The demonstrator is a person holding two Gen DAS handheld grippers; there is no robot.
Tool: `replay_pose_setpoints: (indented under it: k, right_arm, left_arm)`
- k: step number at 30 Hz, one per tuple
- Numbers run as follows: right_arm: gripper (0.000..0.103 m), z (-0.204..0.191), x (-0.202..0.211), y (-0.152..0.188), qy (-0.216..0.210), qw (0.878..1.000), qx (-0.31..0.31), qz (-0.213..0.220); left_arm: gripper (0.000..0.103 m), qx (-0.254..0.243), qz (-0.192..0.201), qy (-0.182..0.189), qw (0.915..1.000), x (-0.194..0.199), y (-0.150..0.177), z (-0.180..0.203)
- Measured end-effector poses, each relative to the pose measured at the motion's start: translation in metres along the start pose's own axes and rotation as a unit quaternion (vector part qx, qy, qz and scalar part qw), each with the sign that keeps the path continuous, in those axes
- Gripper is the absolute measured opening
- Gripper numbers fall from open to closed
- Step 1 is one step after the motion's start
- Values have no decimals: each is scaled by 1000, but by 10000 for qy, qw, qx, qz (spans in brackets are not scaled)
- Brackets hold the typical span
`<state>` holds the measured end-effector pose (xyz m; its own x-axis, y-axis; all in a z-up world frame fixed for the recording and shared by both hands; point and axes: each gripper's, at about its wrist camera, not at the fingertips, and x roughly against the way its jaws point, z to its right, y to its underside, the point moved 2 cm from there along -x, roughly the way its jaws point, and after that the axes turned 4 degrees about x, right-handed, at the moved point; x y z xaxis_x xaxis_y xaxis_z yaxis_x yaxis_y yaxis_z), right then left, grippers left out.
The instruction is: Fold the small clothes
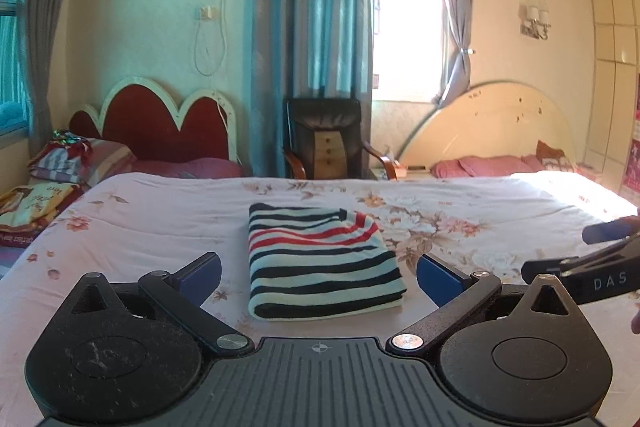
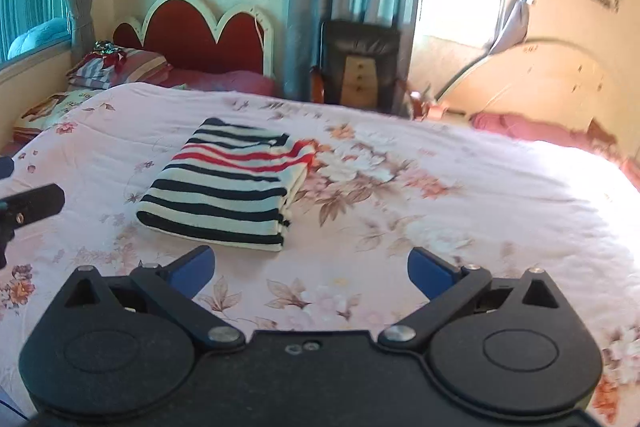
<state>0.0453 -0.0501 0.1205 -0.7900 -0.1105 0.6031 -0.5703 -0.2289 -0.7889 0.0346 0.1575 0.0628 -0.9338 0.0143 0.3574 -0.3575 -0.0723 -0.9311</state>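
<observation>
A striped top [image 1: 320,261] lies folded into a neat block in the middle of a big bed [image 1: 160,219]. The bed has a pink cover with flowers on it. The top has black and pale stripes, with a few red stripes near its far end. The left gripper [image 1: 318,277] hangs just above the bed at the near end of the top. Its two blue pads [image 1: 436,277] are spread wide apart, and nothing is between them, so it holds nothing. The top sits just past the pads and does not touch them. The right gripper [image 2: 312,273] is also spread wide and holds nothing. It hangs over the bare flower cover, and from its view the top is a little to the left and farther away. The right gripper can be seen at the right edge of the left view, well apart from the top. At the far side of the bed stand a red headboard [image 1: 160,125] on the left, a dark chair [image 1: 326,139] in the middle, and a pale round headboard [image 1: 492,125] on the right. Behind them hang curtains [image 1: 312,3] beside a bright window [image 1: 404,27].
</observation>
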Motion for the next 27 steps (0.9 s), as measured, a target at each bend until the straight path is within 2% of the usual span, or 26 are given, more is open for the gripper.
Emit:
replay_pose_setpoints:
  k: [4,10,16,27]
  right_arm:
    - [102,-3,35,10,-100,9997,-114,205]
    - [102,-7,68,21,-320,9971,-398,567]
    - [102,-10,77,22,-175,9971,-351,648]
    - [102,-13,80,22,-70,9972,-306,684]
  left_arm:
    - [103,171,128,-91,9997,33,5,-1]
    - [103,143,91,-77,9998,52,18,4]
    - [103,194,7,54,9998,56,20,4]
    - [103,218,-2,78,9997,54,20,3]
